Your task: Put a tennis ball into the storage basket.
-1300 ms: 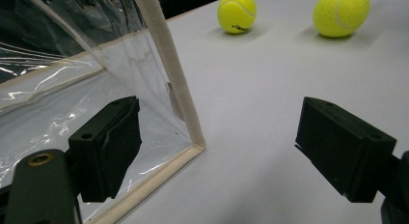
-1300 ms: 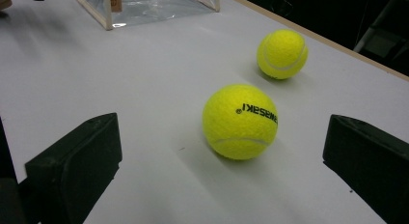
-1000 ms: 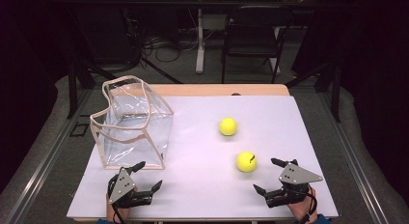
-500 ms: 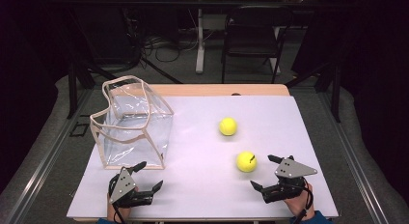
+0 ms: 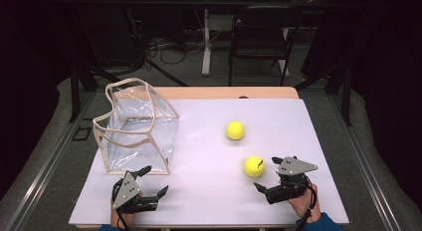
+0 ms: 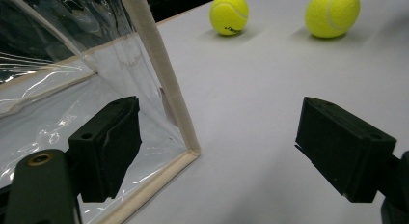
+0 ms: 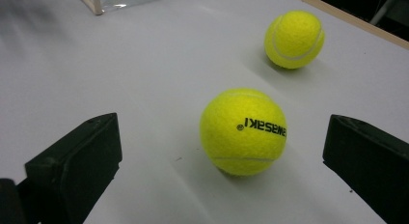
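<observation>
Two yellow tennis balls lie on the white table top (image 5: 199,211). The near ball (image 5: 254,167) sits just ahead of my right gripper (image 5: 266,173), which is open. In the right gripper view that ball (image 7: 243,131) rests between and slightly beyond the two jaws of the right gripper (image 7: 222,156), untouched. The far ball (image 5: 235,130) (image 7: 294,39) lies farther back. My left gripper (image 5: 155,179) is open in front of a clear bag (image 5: 137,126) with beige trim. In the left gripper view the bag's corner trim (image 6: 164,89) stands between the jaws of the left gripper (image 6: 224,147).
The bag stands upright with its mouth open at the table's left. Both balls (image 6: 229,13) (image 6: 333,11) appear far off in the left gripper view. A wooden strip (image 5: 234,93) edges the table's back. A chair (image 5: 259,37) and cables lie beyond.
My right gripper has crept forward and a little left, closer to the near ball. The left gripper, the bag and both balls have stayed put.
</observation>
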`<state>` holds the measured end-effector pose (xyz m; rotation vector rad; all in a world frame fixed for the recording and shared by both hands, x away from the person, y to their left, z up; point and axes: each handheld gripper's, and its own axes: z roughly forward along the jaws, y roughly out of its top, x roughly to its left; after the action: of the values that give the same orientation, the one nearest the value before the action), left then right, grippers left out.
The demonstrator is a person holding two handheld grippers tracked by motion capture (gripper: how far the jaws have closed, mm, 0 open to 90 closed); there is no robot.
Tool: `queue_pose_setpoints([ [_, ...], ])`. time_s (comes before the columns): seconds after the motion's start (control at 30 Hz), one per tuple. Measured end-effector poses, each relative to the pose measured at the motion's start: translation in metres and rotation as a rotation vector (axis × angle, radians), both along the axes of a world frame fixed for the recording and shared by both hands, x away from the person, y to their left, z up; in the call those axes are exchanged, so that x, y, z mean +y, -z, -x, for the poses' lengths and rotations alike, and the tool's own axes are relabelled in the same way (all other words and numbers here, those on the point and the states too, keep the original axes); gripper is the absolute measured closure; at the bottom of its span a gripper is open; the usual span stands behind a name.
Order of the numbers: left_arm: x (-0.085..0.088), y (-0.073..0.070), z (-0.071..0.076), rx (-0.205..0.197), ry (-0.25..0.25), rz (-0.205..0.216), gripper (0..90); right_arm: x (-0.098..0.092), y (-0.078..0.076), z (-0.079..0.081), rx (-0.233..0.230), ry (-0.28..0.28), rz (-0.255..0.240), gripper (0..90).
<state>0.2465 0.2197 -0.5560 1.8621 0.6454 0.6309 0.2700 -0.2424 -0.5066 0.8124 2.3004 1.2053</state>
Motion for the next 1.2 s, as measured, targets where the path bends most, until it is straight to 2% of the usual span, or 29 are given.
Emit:
queue_pose_setpoints([
  [0.23,0.000,0.000,0.000,-0.001,0.001,0.006,16.0,0.003,-0.004,-0.009,0.020,0.005,0.004,0.0],
  [0.27,-0.001,0.000,0.000,-0.004,0.001,0.004,16.0,0.004,-0.004,-0.010,0.027,0.006,0.005,0.0],
  [0.37,-0.002,0.000,0.000,-0.004,0.007,-0.004,16.0,0.006,-0.003,-0.018,0.090,-0.013,-0.003,0.0],
  [0.53,-0.003,0.001,0.000,-0.001,0.009,0.000,16.0,0.011,0.001,-0.026,0.125,0.007,0.036,0.0],
  [0.8,-0.003,0.001,0.000,-0.015,0.002,0.009,16.0,0.013,0.002,-0.038,0.172,0.024,0.043,0.0],
  [0.93,-0.004,0.001,0.000,-0.017,0.006,0.004,16.0,0.015,0.002,-0.042,0.183,0.034,0.046,0.0],
  [1.2,-0.004,0.001,0.000,-0.013,0.015,-0.003,16.0,0.024,0.006,-0.050,0.212,0.027,0.087,0.0],
])
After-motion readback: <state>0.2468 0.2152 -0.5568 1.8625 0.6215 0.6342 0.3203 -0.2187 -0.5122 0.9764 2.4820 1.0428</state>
